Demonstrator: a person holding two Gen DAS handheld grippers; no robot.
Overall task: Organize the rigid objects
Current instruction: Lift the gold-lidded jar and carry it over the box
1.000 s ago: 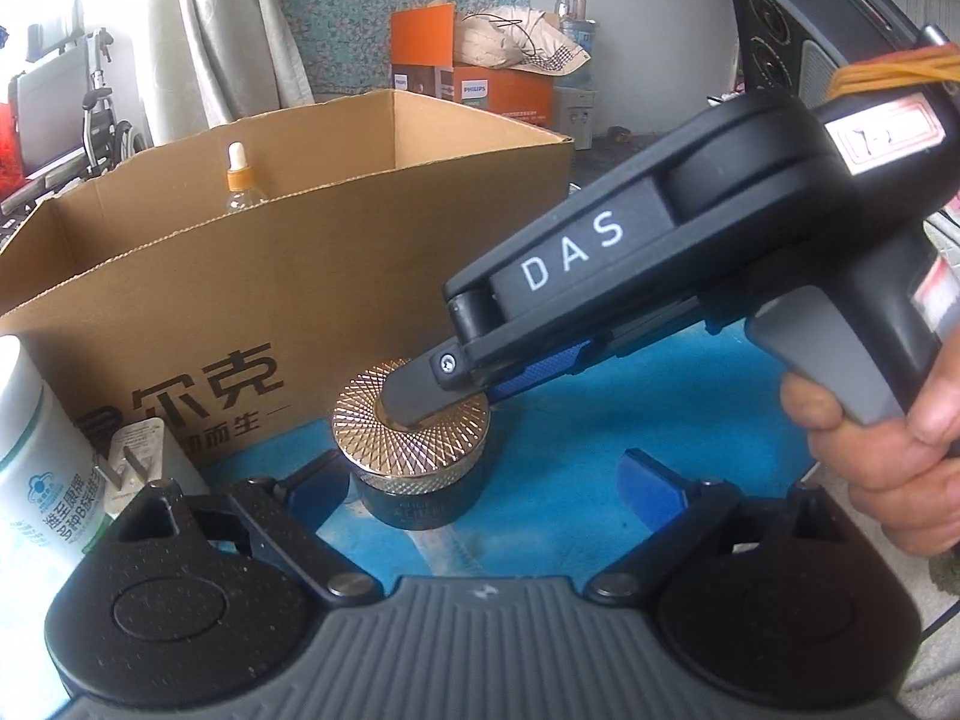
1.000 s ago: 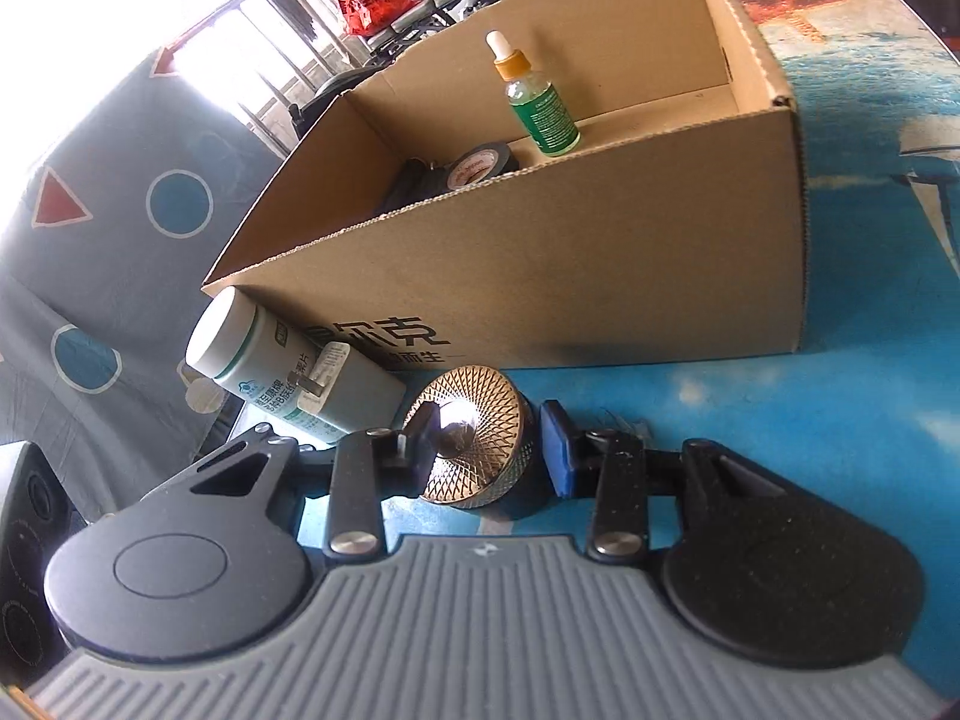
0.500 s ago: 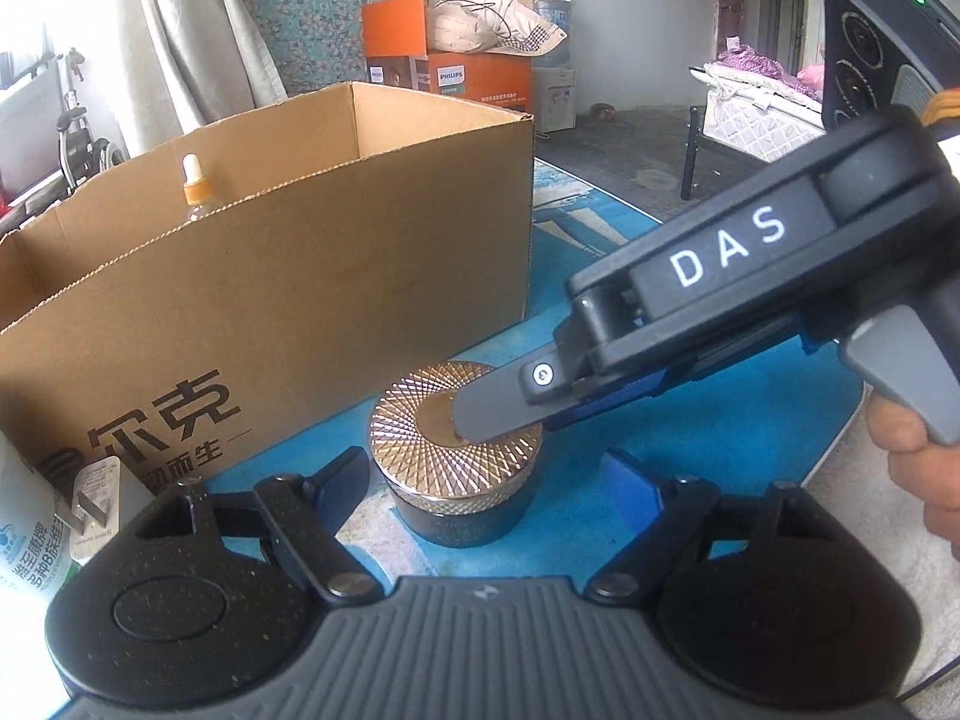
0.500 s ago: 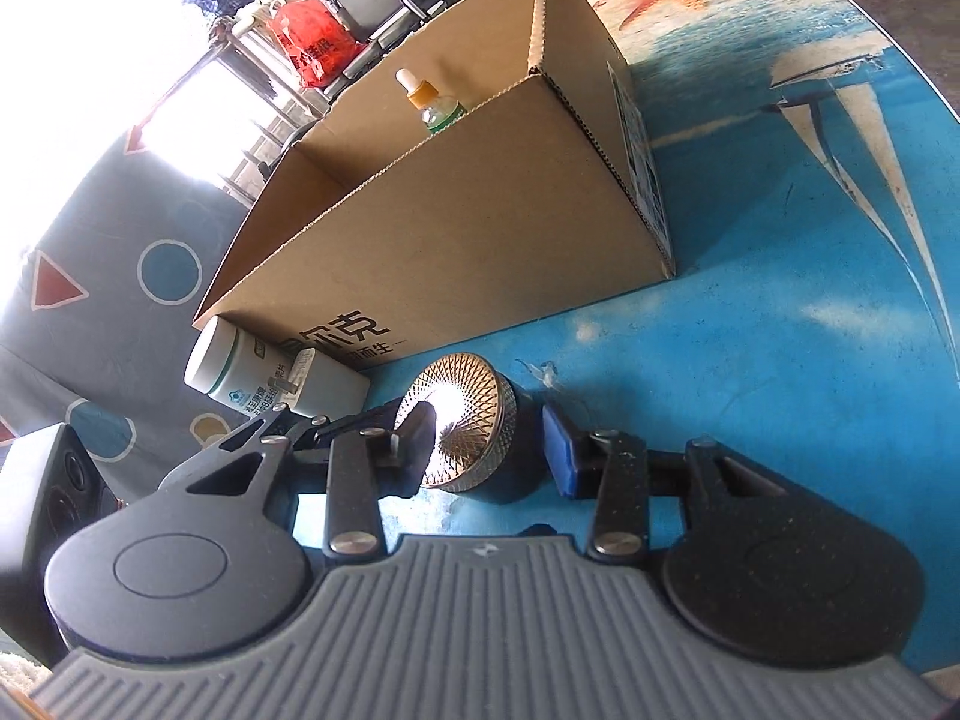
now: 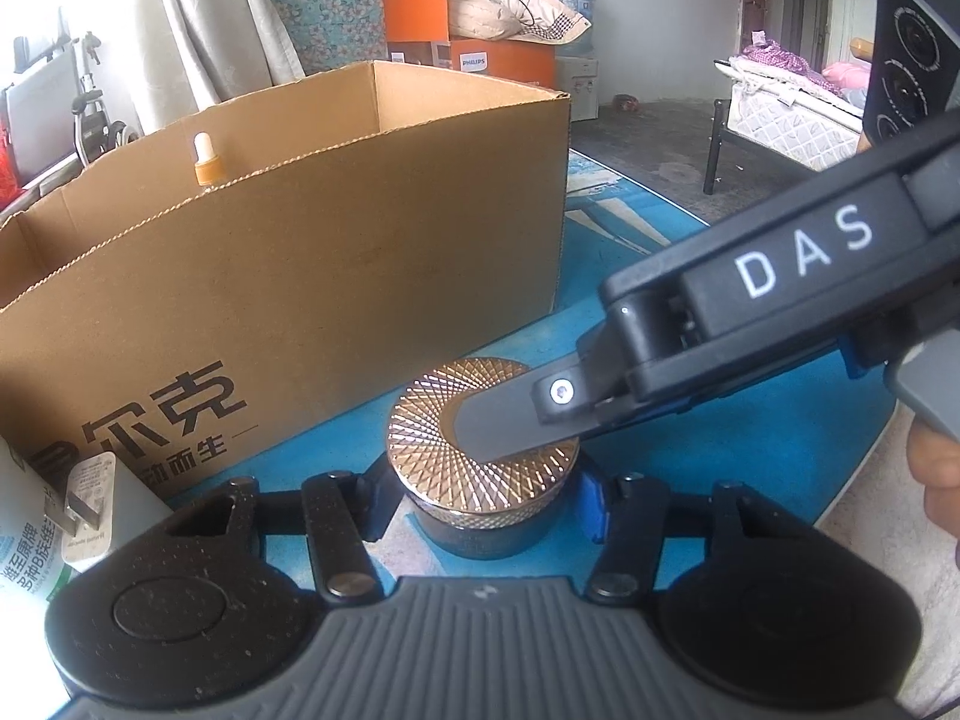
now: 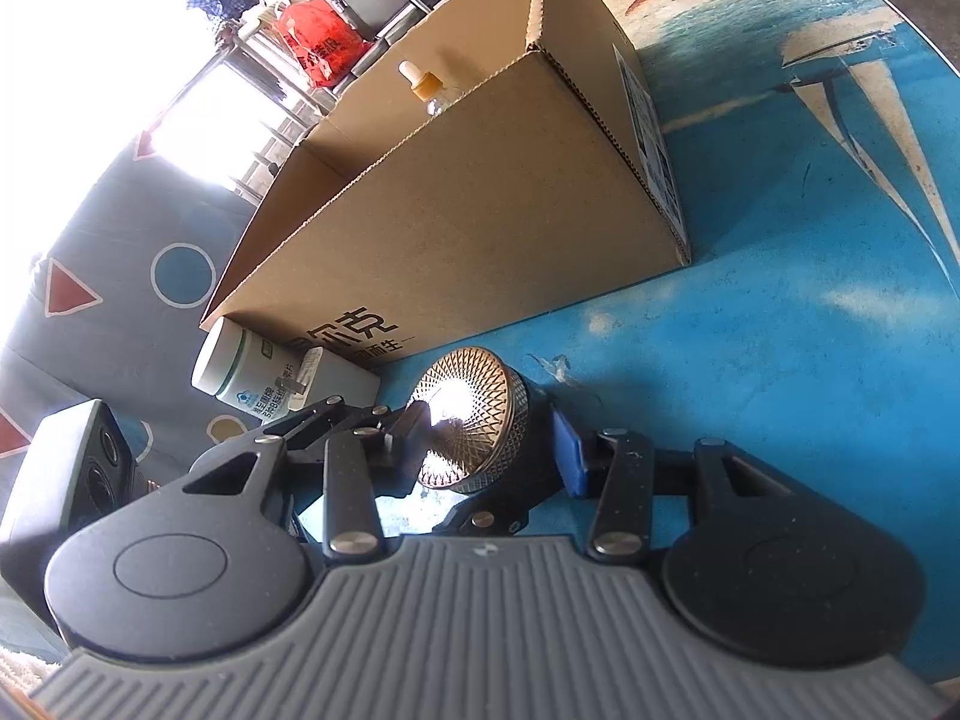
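Note:
A dark jar with a gold knurled lid [image 5: 480, 438] stands on the blue table beside the cardboard box [image 5: 288, 264]. My left gripper [image 5: 483, 507] has closed in, with both fingers at the jar's dark body. My right gripper [image 6: 489, 438] is shut on the jar's lid [image 6: 474, 420]; in the left wrist view its near finger [image 5: 510, 420] lies across the lid. A dropper bottle [image 5: 205, 159] stands inside the box and also shows in the right wrist view [image 6: 427, 84].
A white supplement bottle [image 6: 240, 372] lies against the box's left corner with a white plug adapter [image 5: 84, 498] on it. A black speaker [image 6: 66, 474] stands at left. The table's round edge [image 6: 936, 138] curves at right.
My left gripper moved up to the jar and its fingers closed from wide open onto the jar's sides. The right gripper stayed clamped on the lid while its view tilted.

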